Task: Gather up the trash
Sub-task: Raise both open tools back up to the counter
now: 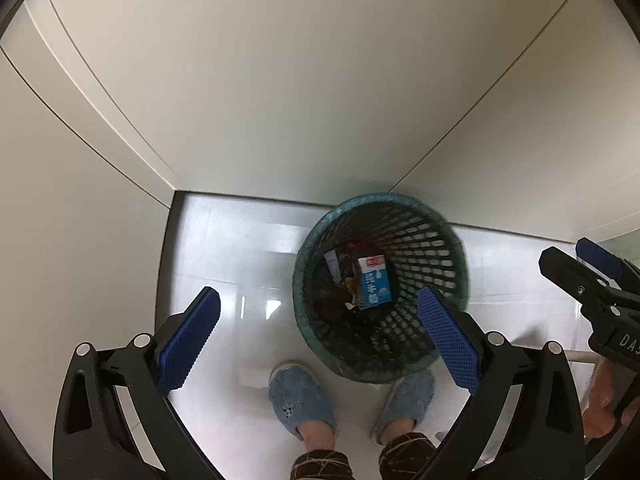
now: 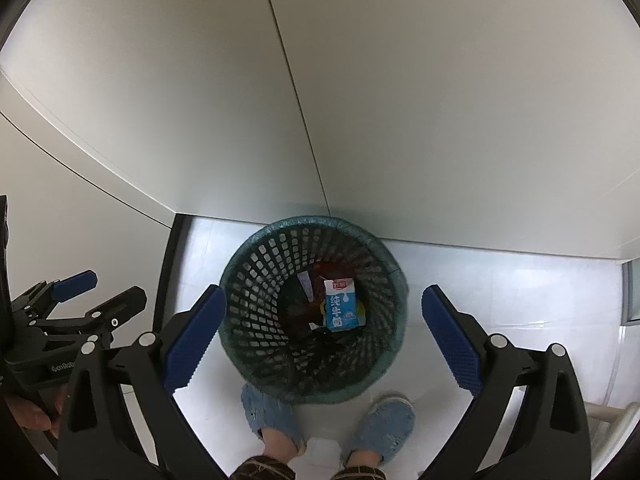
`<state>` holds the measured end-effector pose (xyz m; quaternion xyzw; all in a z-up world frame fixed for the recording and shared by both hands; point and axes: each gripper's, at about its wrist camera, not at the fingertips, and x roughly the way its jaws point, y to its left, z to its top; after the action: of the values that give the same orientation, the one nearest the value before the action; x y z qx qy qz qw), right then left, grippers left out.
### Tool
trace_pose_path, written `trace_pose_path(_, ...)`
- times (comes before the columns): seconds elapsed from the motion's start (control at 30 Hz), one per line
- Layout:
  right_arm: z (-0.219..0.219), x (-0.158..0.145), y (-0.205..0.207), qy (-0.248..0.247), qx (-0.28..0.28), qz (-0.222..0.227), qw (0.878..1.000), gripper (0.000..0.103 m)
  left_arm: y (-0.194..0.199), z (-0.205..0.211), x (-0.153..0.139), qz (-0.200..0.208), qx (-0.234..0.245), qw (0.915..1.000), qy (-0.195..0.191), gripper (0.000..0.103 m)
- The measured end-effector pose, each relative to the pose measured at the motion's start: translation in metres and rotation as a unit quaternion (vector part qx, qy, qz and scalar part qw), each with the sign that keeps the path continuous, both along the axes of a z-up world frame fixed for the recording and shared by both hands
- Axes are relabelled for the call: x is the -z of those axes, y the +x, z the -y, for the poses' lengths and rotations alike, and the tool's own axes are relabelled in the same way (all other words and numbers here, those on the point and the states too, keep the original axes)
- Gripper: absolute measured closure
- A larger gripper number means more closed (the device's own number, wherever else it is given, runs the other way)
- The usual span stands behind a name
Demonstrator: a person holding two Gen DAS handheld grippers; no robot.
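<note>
Looking down along both grippers, we see a dark green mesh wastebasket (image 1: 380, 286) standing on a glossy white tiled floor (image 1: 240, 248), set in a corner of pale wall panels (image 1: 280, 80). At its bottom lies a blue and white milk carton (image 1: 374, 282) among red and yellow wrappers (image 1: 350, 284) that are too dim for us to name.

The left wrist view shows the basket off to the right of centre, with the right blue pad (image 1: 448, 344) overlapping its near rim. It also catches the right gripper (image 1: 580, 256) at the far right edge, held by a hand (image 1: 600, 400) of which only fingers show. The right wrist view puts the basket almost between its own fingers and shows the carton's printed face more squarely (image 2: 340, 306). At its left edge we see the left gripper (image 2: 100, 292) from the side, with a thumb (image 2: 28, 420) under its body.

Both grippers hang above the basket, pointing steeply downward, side by side. The left gripper (image 1: 316, 332) has its fingers spread wide, with nothing between them. The right gripper (image 2: 320, 330) is likewise parted and carries nothing.

The person's feet in blue slippers (image 2: 384, 424) stand just beside the basket's near side, perhaps touching it.
</note>
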<state>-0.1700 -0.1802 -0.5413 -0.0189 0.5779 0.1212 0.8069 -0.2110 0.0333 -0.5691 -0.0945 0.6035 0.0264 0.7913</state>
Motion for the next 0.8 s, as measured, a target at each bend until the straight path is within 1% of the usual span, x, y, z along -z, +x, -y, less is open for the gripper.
trace_pose_path(0.17, 0.014, -0.070, -0.005, 0.000, 0.014, 0.008, 1.000, 0.009, -0.006, 0.005, -0.062, 0.010, -0.004, 0.9999, -0.006, 0.006)
trace_pose_path(0.37, 0.028, -0.149, -0.018, -0.009, 0.027, 0.017, 0.999, 0.009, -0.009, 0.018, -0.144, 0.022, 0.019, 0.9995, -0.009, 0.006)
trace_pose_path(0.4, 0.031, -0.161, -0.019, -0.009, 0.029, 0.009, 1.000, 0.009, -0.009, 0.020, -0.160, 0.028, 0.025, 0.9993, -0.008, 0.006)
trace_pose_path(0.53, 0.044, -0.218, -0.023, -0.008, 0.046, 0.024, 0.999, 0.009, -0.007, 0.026, -0.219, 0.053, 0.047, 0.9975, 0.000, 0.006)
trace_pose_path(0.67, 0.055, -0.276, -0.020, -0.009, 0.057, 0.051, 0.997, 0.009, -0.002, 0.028, -0.274, 0.084, 0.062, 0.9945, 0.007, 0.006)
trace_pose_path(0.8, 0.062, -0.323, -0.014, -0.001, 0.075, 0.071, 0.995, 0.009, 0.005, 0.025, -0.325, 0.110, 0.067, 0.9917, 0.002, 0.006)
